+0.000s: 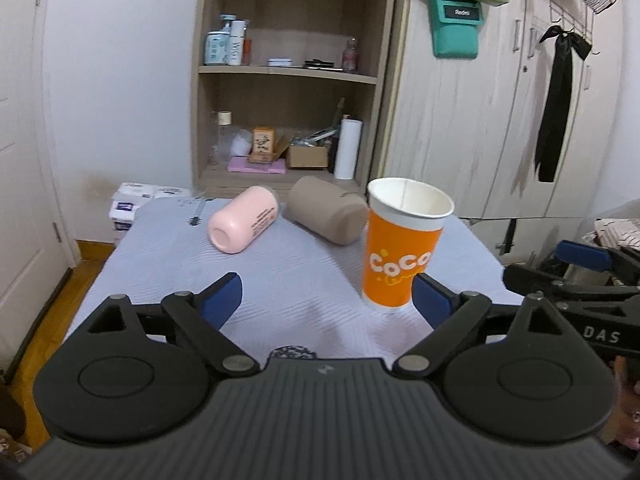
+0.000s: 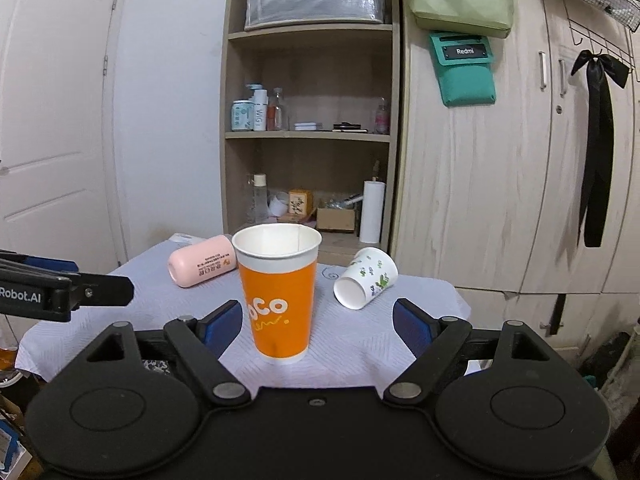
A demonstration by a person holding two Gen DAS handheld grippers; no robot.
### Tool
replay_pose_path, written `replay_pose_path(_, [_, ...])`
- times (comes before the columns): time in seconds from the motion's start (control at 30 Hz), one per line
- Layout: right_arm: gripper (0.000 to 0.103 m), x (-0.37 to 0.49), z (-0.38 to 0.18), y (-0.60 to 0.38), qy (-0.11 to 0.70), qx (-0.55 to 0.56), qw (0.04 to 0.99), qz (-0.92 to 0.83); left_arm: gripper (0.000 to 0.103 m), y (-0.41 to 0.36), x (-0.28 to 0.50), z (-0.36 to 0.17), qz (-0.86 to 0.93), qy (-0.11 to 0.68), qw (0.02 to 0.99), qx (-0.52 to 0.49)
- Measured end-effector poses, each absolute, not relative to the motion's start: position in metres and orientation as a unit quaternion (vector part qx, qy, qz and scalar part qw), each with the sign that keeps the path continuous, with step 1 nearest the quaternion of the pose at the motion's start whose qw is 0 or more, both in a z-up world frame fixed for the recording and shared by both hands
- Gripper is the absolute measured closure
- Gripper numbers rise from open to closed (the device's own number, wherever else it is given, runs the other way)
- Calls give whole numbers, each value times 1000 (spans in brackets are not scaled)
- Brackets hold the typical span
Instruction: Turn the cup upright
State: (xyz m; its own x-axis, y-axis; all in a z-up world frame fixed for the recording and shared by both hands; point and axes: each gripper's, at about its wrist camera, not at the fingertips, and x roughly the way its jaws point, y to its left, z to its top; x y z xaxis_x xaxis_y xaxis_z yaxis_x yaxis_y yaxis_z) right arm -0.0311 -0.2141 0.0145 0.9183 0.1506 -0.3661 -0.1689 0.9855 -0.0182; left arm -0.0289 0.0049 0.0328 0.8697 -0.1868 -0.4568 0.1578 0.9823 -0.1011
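An orange paper cup (image 1: pixel 400 252) marked "CoCo" stands upright, mouth up, on the pale cloth-covered table (image 1: pixel 280 280). It also shows in the right wrist view (image 2: pixel 279 296). A pink cup (image 1: pixel 244 218) (image 2: pixel 200 266) lies on its side. A taupe cup (image 1: pixel 326 215) lies on its side behind the orange one. A white cup with green prints (image 2: pixel 366 278) lies on its side at the right. My left gripper (image 1: pixel 326 300) is open and empty, left of the orange cup. My right gripper (image 2: pixel 318 324) is open, with the orange cup standing between its fingers, nearer the left one.
A wooden shelf unit (image 1: pixel 292 72) with bottles and boxes stands behind the table. A wardrobe (image 2: pixel 500 160) stands to the right, a door (image 2: pixel 52 120) to the left. Tissue packs (image 1: pixel 132 204) sit by the table's far left corner.
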Motion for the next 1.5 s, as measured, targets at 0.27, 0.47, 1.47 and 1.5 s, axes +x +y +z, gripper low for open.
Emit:
replay_pose_path(0.27, [0,-40,17,-201,175,-48,981,70,1,7,-29,30,-52,244,968,-19])
replay_pose_path(0.47, [0,-37,19,-200,192,-37,979,55,0,9,-27,29,-43,249,968,-14])
replay_pose_path(1.47, [0,-27,13,-195,224,-27,974,17,0,21,-8,17,6,324,946,-7])
replay_pose_path(1.5, [0,-27,13,-195,224,-27,974,16,0,20,-8,16,5,324,946,-6])
